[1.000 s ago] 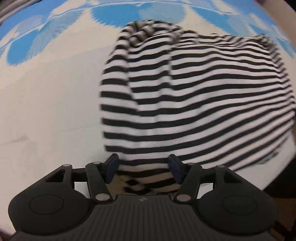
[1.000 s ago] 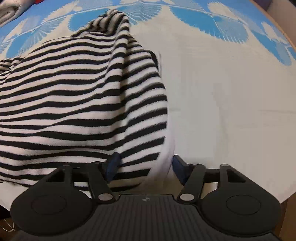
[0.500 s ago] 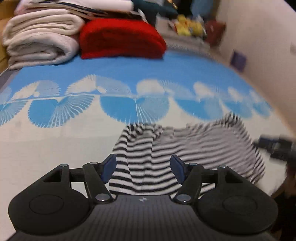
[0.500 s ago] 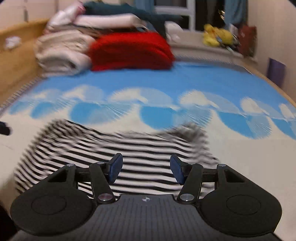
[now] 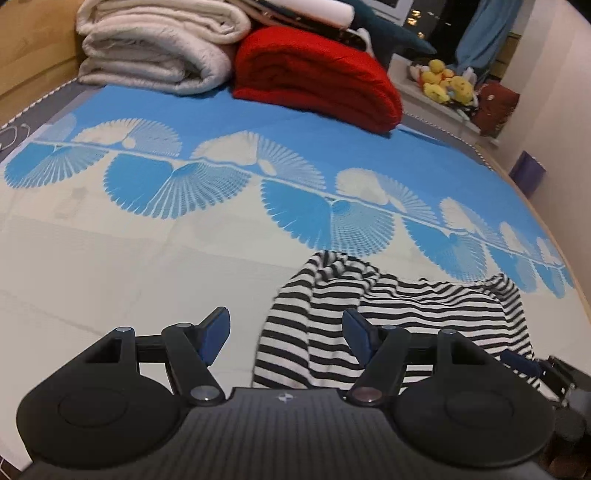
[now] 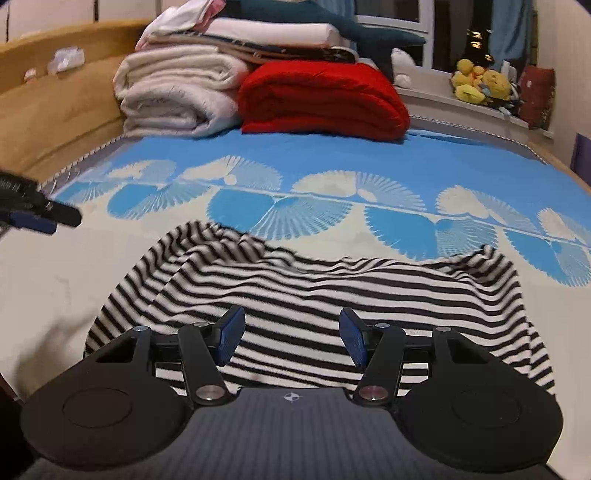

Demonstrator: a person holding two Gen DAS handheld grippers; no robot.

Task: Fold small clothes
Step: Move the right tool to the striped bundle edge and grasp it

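The bed [image 6: 480,166], spread with a blue and cream fan-patterned cover, carries folded white blankets [image 6: 177,96] and a red blanket [image 6: 321,96] at its far edge. A black-and-white striped garment [image 6: 314,288] lies rumpled near the bed's near edge. The left gripper [image 5: 286,334] hangs above the garment's left end, jaws spread and empty. The right gripper [image 6: 291,338] hangs over its middle, jaws spread, pinching nothing.

A wooden bed frame [image 6: 55,110] stands against pale walls [image 5: 546,92], beneath a dark window [image 6: 469,33] with blue curtains [image 6: 511,29].
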